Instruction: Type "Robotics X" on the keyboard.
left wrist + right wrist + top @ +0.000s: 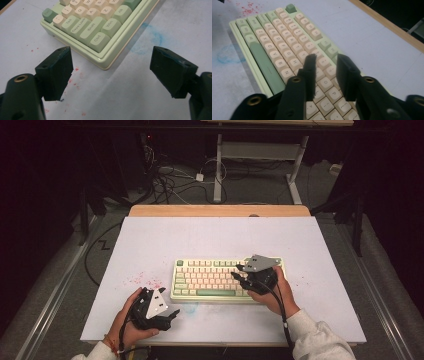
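The keyboard (227, 280) lay mid-table. The right gripper (325, 66) hovered over its right-hand keys, jaws slightly apart and empty; the left gripper (111, 70) waited wide open near the keyboard's left corner. Better to come down squarely on one key.

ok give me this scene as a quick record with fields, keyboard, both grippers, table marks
keyboard: green and cream, flat on the white table
right gripper: over the keyboard's right half, jaws partly apart, nothing between them
left gripper: beside the keyboard's near left corner, jaws wide open, empty
marks: red specks, blue smudge
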A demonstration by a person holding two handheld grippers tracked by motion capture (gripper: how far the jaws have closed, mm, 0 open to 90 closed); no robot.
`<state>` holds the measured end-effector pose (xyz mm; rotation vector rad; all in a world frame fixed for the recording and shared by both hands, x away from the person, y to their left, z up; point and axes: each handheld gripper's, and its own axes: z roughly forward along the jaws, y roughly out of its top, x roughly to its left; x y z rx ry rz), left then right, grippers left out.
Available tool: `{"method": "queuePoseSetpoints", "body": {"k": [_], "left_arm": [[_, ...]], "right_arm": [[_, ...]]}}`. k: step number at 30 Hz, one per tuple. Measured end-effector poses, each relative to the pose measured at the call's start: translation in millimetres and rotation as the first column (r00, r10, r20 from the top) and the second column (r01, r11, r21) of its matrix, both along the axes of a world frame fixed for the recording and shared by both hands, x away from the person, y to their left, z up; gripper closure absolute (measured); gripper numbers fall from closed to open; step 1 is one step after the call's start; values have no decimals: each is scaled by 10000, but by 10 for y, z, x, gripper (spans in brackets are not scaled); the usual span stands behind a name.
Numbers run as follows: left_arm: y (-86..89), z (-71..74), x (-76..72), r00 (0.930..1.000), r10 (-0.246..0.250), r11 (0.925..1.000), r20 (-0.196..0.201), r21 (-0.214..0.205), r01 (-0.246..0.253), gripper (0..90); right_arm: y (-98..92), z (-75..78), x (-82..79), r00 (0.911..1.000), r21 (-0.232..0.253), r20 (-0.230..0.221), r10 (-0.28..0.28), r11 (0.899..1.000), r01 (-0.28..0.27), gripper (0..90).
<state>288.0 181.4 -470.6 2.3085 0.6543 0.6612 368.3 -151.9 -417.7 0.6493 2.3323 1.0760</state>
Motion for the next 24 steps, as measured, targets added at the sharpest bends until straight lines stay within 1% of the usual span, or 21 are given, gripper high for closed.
{"method": "queuePoseSetpoints", "body": {"k": [1,2,3,5,7,9,11,13,14,15,17,19,22,23,24], "left_arm": [[0,1,0,10000,5,10000,-5,-5,-5,173],[0,2,0,10000,5,10000,-9,-1,-5,174],[-1,2,-1,10000,16,10000,4,18,-16,174],[-2,3,-2,10000,16,10000,6,13,-16,174],[-3,8,-3,10000,34,10000,8,-13,-34,174],[-2,21,-6,10000,56,9999,-11,-133,-57,174],[-3,35,-9,9998,180,9996,10,-230,-180,177],[9,52,-11,9997,227,9990,-10,-382,-227,195],[15,58,-12,9996,269,9985,-7,-477,-269,195],[18,64,-13,9994,332,9978,8,-581,-331,202],[28,74,-11,9993,382,9968,-18,-705,-383,208],[27,77,-7,9987,512,9963,-15,-687,-512,218],[25,76,-5,9987,515,9965,-22,-656,-515,218],[25,78,-6,9987,512,9964,-11,-680,-511,219],[26,82,-6,9987,500,9961,-23,-731,-500,219]], "right_arm": [[-11,12,-17,9999,99,53,128,9999,-128,588],[-21,33,-57,9994,201,287,176,9996,-181,491],[-21,33,-57,9994,201,287,176,9996,-181,491],[-37,53,-99,9988,339,424,233,9991,-248,450],[-55,68,-141,9982,433,584,162,9989,-187,392],[-81,77,-179,9969,587,780,41,9982,-87,323],[-112,80,-215,9958,609,913,-35,9981,-21,290],[-172,77,-279,9939,629,1088,-178,9980,110,263],[-172,77,-279,9939,629,1088,-178,9980,110,263],[-220,78,-321,9927,670,1184,-235,9976,157,243],[-245,78,-344,9920,701,1231,-288,9973,203,242],[-326,71,-407,9901,693,1339,-421,9970,330,235],[-382,62,-448,9891,696,1380,-511,9967,418,236],[-440,50,-485,9882,697,1417,-578,9964,483,236],[-440,50,-485,9882,697,1417,-578,9964,483,236]]}}
